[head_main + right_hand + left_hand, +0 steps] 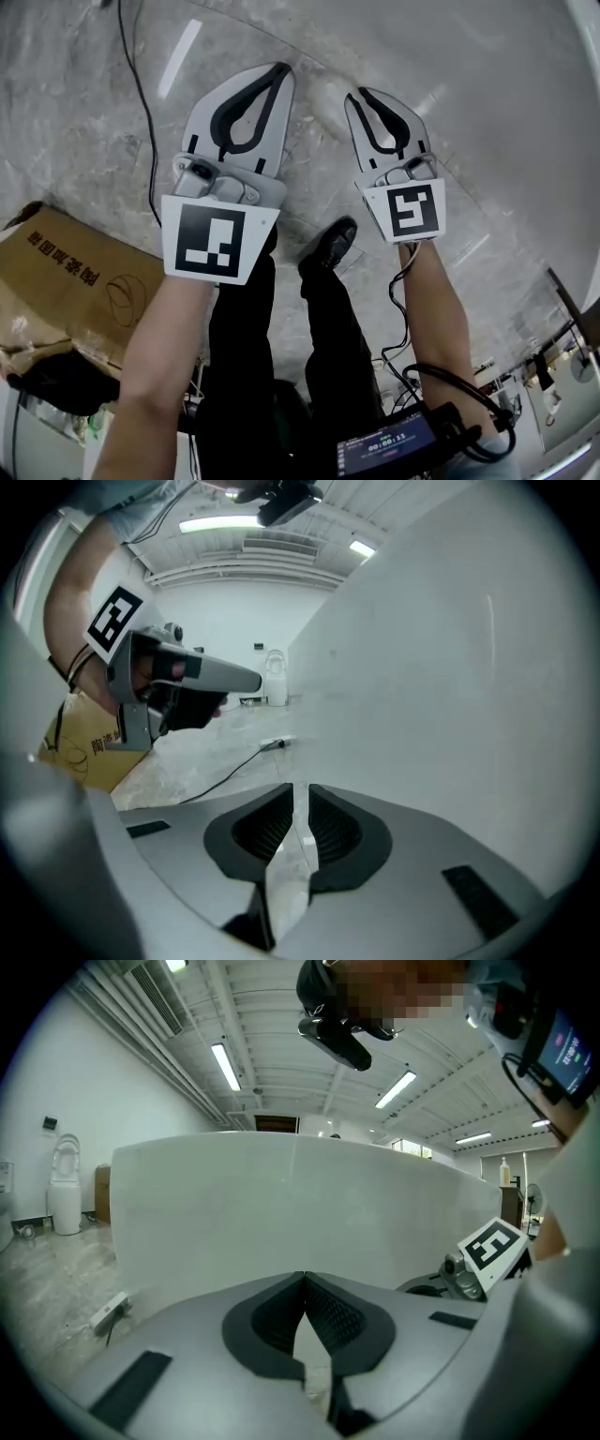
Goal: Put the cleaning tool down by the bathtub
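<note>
My left gripper (280,69) is held over the marble floor (84,122), its jaws shut tip to tip with nothing in them. Beside it, my right gripper (361,93) shows a narrow slit between its jaws in the right gripper view and holds nothing. The white bathtub wall (300,1204) stands close ahead of the left gripper (305,1276) and fills the right side beyond the right gripper (301,787), where the bathtub (450,686) looks smooth and bare. No cleaning tool shows in any view.
A brown cardboard box (66,281) lies on the floor at the left. A black cable (141,94) runs across the floor to a white power strip (274,744). A white fixture (66,1194) stands by the far wall. The person's black shoe (333,242) is below the grippers.
</note>
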`<state>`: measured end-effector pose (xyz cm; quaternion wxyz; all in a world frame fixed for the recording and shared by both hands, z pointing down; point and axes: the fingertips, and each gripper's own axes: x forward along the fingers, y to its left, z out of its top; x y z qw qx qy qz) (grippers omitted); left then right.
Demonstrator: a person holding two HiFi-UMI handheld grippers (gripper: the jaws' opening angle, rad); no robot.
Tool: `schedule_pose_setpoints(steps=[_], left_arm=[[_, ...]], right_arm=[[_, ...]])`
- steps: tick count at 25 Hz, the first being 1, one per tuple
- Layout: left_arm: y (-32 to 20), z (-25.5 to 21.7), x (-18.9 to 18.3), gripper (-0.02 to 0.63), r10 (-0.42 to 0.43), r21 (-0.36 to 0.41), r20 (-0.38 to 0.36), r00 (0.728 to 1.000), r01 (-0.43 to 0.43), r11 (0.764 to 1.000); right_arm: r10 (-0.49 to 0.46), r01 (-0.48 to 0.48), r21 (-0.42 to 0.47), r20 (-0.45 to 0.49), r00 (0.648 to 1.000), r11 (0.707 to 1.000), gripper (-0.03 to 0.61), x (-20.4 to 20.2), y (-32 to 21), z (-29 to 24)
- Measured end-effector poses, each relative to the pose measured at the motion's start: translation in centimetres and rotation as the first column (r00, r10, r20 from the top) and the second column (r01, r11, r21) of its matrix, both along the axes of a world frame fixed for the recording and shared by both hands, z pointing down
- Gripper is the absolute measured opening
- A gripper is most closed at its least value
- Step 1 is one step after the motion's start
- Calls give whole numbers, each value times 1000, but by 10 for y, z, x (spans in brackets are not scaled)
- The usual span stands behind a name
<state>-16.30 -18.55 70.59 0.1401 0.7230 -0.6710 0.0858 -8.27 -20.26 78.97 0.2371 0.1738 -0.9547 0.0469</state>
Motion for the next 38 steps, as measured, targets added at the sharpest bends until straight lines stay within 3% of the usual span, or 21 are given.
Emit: schedule_pose_setpoints(steps=[7, 19, 30, 38], left_arm=[[-11, -58, -4, 15, -51, 41, -16, 999, 51, 998], [-21, -200, -19, 15, -92, 142, 38, 995, 86, 986], [-19, -382, -15, 15, -134, 267, 78, 988, 108, 958], [-5, -524, -3, 14, -154, 375, 125, 980, 97, 922]], right_arm=[[58, -66, 45, 148, 987, 997, 15, -23, -18, -104], [72, -114, 129, 297, 952, 985, 14, -54, -36, -291], [73, -182, 243, 399, 914, 953, 14, -43, -44, -478], [37, -216, 353, 451, 892, 910, 14, -29, -35, -626]])
